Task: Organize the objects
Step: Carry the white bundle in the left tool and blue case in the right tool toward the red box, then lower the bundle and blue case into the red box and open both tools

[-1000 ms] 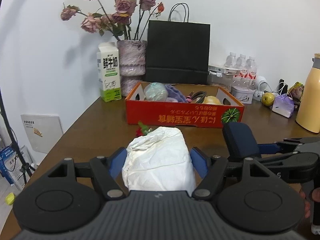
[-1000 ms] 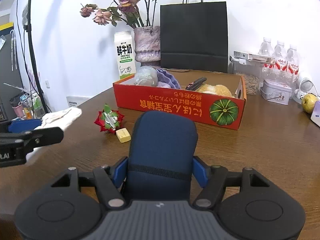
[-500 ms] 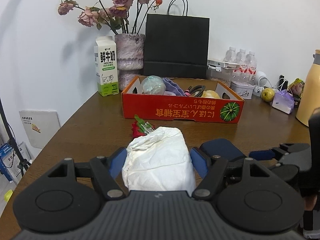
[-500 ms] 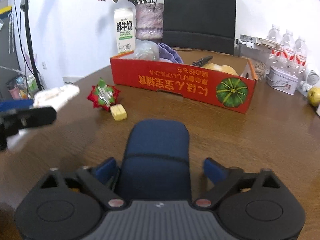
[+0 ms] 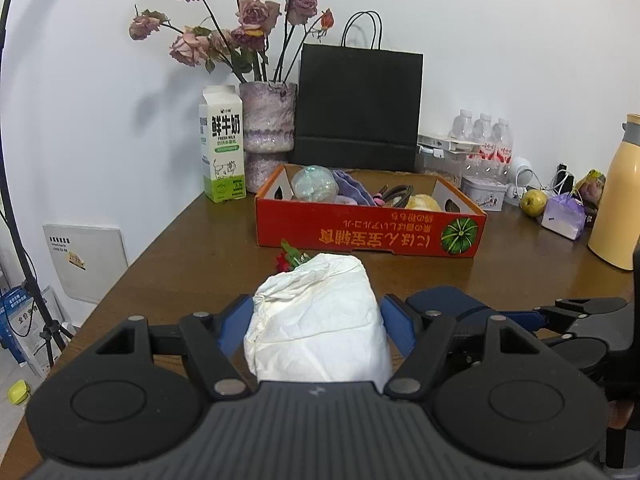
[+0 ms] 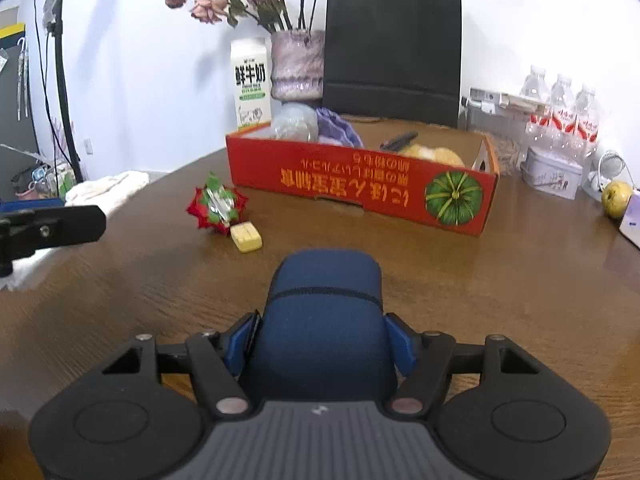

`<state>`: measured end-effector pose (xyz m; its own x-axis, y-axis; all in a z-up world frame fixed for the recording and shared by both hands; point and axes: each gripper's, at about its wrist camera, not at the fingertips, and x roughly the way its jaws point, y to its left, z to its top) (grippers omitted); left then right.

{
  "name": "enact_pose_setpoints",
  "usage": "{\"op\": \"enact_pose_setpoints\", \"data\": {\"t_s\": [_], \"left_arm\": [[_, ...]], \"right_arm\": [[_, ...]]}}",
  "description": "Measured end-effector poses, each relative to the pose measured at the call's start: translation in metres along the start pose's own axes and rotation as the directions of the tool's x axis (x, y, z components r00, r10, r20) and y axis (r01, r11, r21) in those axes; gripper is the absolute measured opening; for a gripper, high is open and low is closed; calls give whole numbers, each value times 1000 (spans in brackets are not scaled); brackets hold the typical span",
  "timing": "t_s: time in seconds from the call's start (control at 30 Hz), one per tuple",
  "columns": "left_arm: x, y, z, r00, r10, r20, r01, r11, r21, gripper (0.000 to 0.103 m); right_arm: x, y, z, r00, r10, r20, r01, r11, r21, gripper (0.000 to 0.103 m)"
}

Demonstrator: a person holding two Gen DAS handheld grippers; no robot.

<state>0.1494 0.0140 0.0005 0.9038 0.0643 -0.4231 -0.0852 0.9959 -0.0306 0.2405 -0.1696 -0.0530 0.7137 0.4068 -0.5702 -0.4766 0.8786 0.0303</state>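
The white crumpled bundle (image 5: 318, 320) sits between the blue pads of the left gripper (image 5: 318, 322), which is closed against both its sides; whether it is paper or cloth cannot be settled. It is carried low over the near part of the wooden table (image 5: 200, 256), in line with the red cardboard box (image 5: 370, 234) ahead, which suggests the box is its destination.

The navy padded case (image 6: 324, 312) lies between the fingers of the right gripper (image 6: 322, 338). The pads stand at or very close to its flanks, so the grip looks closed on it, but firm contact on the right side is hard to confirm. The case appears to rest on or just above the tabletop; the gap beneath is hidden.

2 loose items lie on the table near the box front: a red and green foil ornament (image 6: 216, 210) and a small yellow block (image 6: 246, 237), touching or almost so. Judged from this, they are not yet sorted.

The box already holds an iridescent ball (image 5: 314, 184), purple cloth (image 5: 352, 190) and a yellowish item (image 6: 434, 154); the remaining contents are masked by its front wall. In the left view, the bundle hides most of the ornament and all of the block.
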Motion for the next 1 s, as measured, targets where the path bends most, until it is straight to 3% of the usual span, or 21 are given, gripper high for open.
{"op": "enact_pose_setpoints", "data": {"t_s": [0.47, 0.77, 1.0], "left_arm": [[4, -5, 8, 1000, -4, 11, 4, 1000, 12, 72], [31, -17, 47, 998, 0, 65, -1, 1000, 21, 72], [71, -27, 81, 996, 2, 87, -3, 1000, 9, 72]], "right_arm": [[-17, -2, 19, 997, 7, 82, -8, 1000, 5, 65], [-20, -14, 55, 982, -4, 191, -2, 999, 32, 65], [1, -27, 83, 971, -5, 239, -11, 998, 65, 65]]}}
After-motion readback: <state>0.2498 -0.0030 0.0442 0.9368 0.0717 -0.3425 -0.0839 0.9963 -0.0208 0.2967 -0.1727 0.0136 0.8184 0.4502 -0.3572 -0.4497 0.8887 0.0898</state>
